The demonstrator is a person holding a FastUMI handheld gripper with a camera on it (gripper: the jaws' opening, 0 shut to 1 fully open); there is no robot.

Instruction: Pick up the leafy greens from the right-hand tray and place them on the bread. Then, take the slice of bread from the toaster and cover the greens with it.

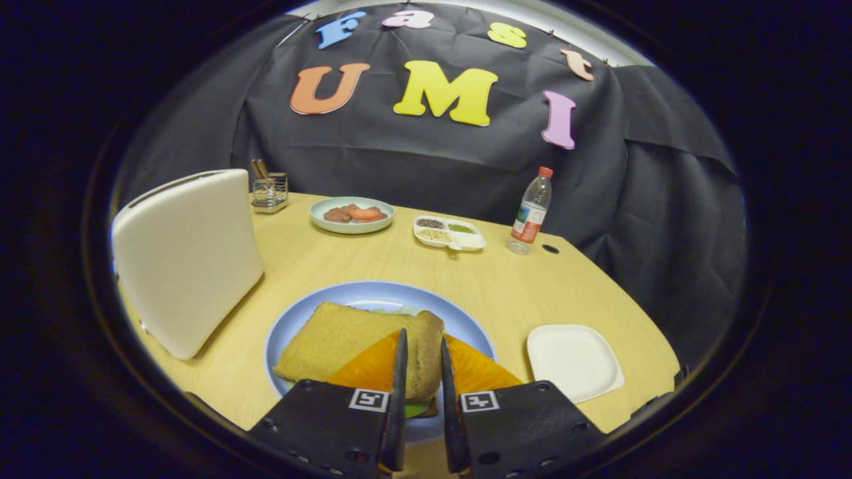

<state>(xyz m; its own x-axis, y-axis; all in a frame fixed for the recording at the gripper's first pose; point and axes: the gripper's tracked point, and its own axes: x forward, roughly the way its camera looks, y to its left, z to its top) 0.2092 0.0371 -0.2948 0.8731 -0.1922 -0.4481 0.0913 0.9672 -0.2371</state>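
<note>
Your gripper [421,362] has its two fingers closed to a narrow gap, and the edge of the bread slice [363,342] stands between them, pressed from both sides. The slice lies flat from the fingers out to their left, over the blue plate [293,332]; a bit of leafy greens [393,310] shows under its far edge. The toaster [186,256] stands well to the left, the white tray [576,359] to the right. I judge you only need to lower and let go.

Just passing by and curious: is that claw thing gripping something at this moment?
Gripper: shut on the slice of bread, held over the blue plate.
</note>
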